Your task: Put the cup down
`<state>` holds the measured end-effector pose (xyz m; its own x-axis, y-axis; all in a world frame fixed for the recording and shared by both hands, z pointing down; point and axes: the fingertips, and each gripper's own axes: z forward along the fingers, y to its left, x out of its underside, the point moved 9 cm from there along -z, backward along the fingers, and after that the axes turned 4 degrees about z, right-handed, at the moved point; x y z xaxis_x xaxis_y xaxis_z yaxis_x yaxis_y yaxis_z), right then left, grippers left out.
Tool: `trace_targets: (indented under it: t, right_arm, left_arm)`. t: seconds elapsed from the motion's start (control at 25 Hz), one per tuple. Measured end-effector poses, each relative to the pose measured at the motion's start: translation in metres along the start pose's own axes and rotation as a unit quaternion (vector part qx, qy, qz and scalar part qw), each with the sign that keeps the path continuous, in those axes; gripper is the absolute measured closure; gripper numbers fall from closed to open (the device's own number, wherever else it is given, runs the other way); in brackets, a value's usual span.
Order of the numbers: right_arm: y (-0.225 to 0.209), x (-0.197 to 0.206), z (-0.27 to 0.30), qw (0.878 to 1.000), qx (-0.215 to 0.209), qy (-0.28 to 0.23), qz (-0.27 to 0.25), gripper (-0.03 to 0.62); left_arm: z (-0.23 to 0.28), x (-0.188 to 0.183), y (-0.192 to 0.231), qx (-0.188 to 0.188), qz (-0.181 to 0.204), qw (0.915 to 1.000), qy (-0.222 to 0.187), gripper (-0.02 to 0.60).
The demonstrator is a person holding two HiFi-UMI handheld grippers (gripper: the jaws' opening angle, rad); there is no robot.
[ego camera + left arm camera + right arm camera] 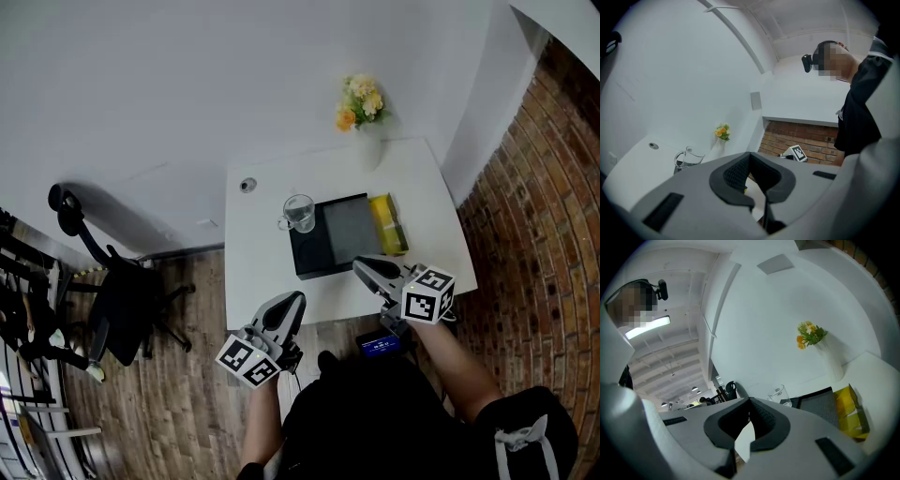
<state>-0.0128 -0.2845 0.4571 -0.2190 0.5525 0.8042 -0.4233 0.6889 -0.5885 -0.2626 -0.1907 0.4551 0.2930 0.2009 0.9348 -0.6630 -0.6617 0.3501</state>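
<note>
Left gripper [750, 154]: pinched closed, black ribbed pads tip to tip, nothing between. Right gripper [750, 400]: likewise closed tip to tip, gripping nothing.

In the head view, left gripper [296, 300] hanging just off the near edge of the white rectangular table [258, 253], out over the wood floor, at about 6 o'clock from the task's thing. Right gripper [361, 265] poised over the table's near edge, at about 4 o'clock from it. Both well apart from it, touching nothing.

Clear glass cup [299, 213] with a side handle: standing upright at the 10 o'clock corner of the flat black square tray [342, 239], handle toward 8 o'clock. Seemingly resting on that corner, though on it or just beside it cannot be told for sure. Same cup visible past the left jaws [687, 158] and past the right jaws [779, 394], free of both.

At 3 o'clock of the tray, touching its side: a yellow oblong packet [388, 223]. At 1 o'clock from the cup, near the wall: a white vase of yellow and orange flowers [367, 131]. At 8 o'clock, off the table: a black office chair [122, 305].

Judging from this: cup already down and let go, so the task looks finished. Nothing apparent left to do.
</note>
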Motion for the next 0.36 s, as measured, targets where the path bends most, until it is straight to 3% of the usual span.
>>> trace_targets:
  t: [0.36]
  right_arm:
    - [-0.0035, 0.0020, 0.0009, 1.000, 0.005, 0.003, -0.003, 0.580]
  left_arm:
    - [0.0024, 0.0005, 0.0009, -0.001, 0.001, 1.0000, 0.000, 0.574]
